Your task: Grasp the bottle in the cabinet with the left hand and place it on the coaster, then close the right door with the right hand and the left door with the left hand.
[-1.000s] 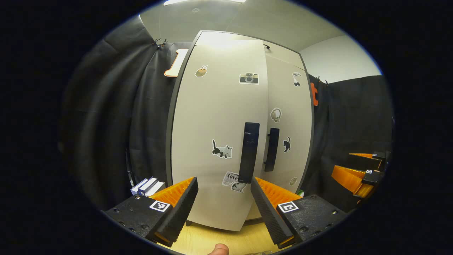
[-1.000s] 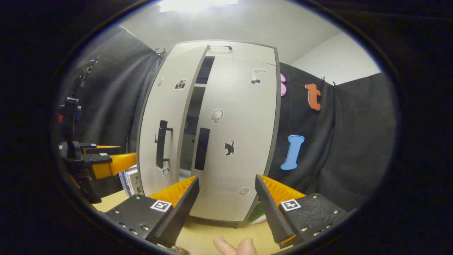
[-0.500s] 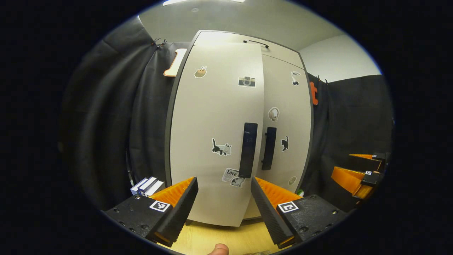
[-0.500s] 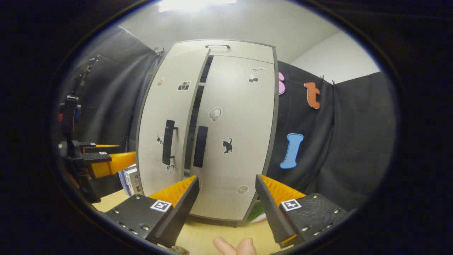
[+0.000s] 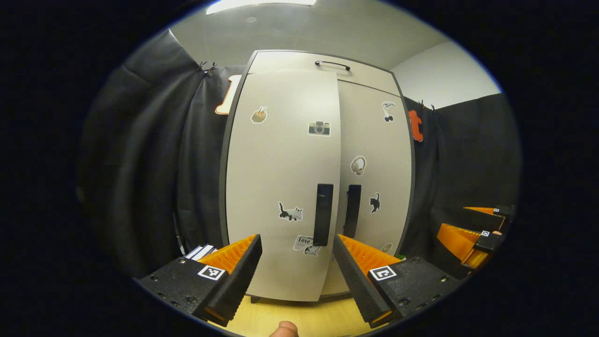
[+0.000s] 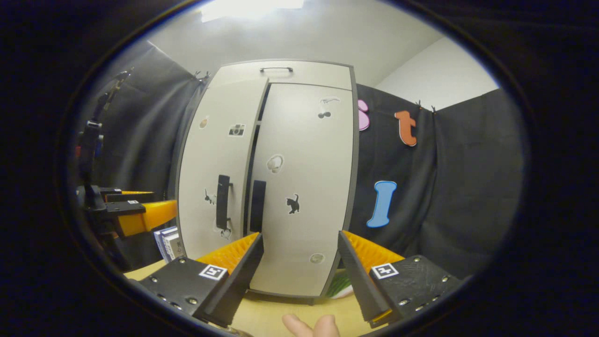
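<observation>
Left hand-held gripper (image 5: 295,262) fingers apart; stiff, light grey left door (image 5: 281,187) ajar at 12 o'clock, push near black handle (image 5: 323,214).

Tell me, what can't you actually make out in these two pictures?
- Cabinet inside: hidden in both views by the left door and right door.
- Green thing beside the cabinet: right gripper view, mostly behind the right hand-held gripper.
- Boxes: labels too small.
- Left hand-held gripper: open, holding nothing; bottle and coaster can't be made out.

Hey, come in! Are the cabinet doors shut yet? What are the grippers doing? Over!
Left gripper open, empty. Right gripper open, empty. Right door shut; left door slightly ajar.
</observation>
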Demonstrator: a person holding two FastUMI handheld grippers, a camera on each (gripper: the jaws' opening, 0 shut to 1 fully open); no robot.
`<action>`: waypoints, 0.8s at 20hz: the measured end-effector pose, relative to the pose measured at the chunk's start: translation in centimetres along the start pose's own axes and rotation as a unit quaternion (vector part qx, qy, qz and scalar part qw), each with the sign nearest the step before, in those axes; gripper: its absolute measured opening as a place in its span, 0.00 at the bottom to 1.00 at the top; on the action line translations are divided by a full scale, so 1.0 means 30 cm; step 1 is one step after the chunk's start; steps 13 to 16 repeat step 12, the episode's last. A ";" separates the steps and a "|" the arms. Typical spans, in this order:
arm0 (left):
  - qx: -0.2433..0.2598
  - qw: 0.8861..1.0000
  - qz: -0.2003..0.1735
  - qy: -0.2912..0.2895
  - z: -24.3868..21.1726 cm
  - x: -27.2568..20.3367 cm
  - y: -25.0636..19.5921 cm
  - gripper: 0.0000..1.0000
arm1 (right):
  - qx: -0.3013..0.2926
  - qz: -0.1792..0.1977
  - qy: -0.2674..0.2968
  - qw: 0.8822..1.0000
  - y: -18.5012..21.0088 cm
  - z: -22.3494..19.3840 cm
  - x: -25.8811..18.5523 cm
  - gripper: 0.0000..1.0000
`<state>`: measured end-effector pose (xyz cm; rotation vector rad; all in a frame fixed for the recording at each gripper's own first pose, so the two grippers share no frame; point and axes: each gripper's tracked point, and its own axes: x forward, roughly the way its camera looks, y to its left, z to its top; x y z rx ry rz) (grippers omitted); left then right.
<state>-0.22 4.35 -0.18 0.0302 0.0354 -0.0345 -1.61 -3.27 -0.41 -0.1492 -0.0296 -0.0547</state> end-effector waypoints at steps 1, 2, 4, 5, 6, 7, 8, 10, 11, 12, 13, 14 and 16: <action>0.001 1.000 0.004 -0.003 0.024 0.005 -0.013 0.96 | 0.002 0.000 -0.006 1.000 -0.017 0.021 0.005 0.96; 0.003 1.000 0.007 -0.006 0.046 0.010 -0.031 0.96 | 0.007 0.000 -0.011 1.000 -0.031 0.043 0.011 0.96; 0.007 1.000 0.009 -0.015 0.091 0.012 -0.074 0.96 | 0.027 0.002 -0.021 0.999 -0.066 0.084 0.015 0.97; 0.008 1.000 0.006 -0.018 0.109 0.010 -0.102 0.96 | 0.037 0.000 -0.026 0.999 -0.088 0.101 0.017 0.97; 0.009 1.000 0.002 -0.022 0.123 0.010 -0.136 0.96 | 0.046 -0.002 -0.028 0.999 -0.112 0.112 0.018 0.97; 0.012 1.000 -0.005 -0.025 0.132 0.008 -0.172 0.96 | 0.055 -0.004 -0.028 0.998 -0.139 0.114 0.017 0.96; 0.016 0.999 -0.012 -0.026 0.137 0.010 -0.213 0.96 | 0.063 -0.007 -0.029 0.998 -0.164 0.115 0.017 0.96; 0.025 0.999 -0.033 -0.032 0.147 0.010 -0.308 0.96 | 0.063 -0.019 -0.034 0.997 -0.237 0.121 0.017 0.97; 0.028 0.998 -0.044 -0.035 0.152 0.010 -0.358 0.96 | 0.059 -0.023 -0.037 0.997 -0.273 0.120 0.007 0.97; 0.030 0.998 -0.052 -0.036 0.153 0.009 -0.402 0.96 | 0.058 -0.024 -0.040 0.997 -0.304 0.124 -0.002 0.97; 0.030 0.998 -0.052 -0.036 0.153 0.009 -0.402 0.96 | 0.058 -0.024 -0.040 0.997 -0.304 0.124 -0.002 0.97; 0.030 0.998 -0.052 -0.036 0.153 0.009 -0.402 0.96 | 0.058 -0.024 -0.040 0.997 -0.304 0.124 -0.002 0.97; 0.030 0.998 -0.052 -0.036 0.153 0.009 -0.402 0.96 | 0.058 -0.024 -0.040 0.997 -0.304 0.124 -0.002 0.97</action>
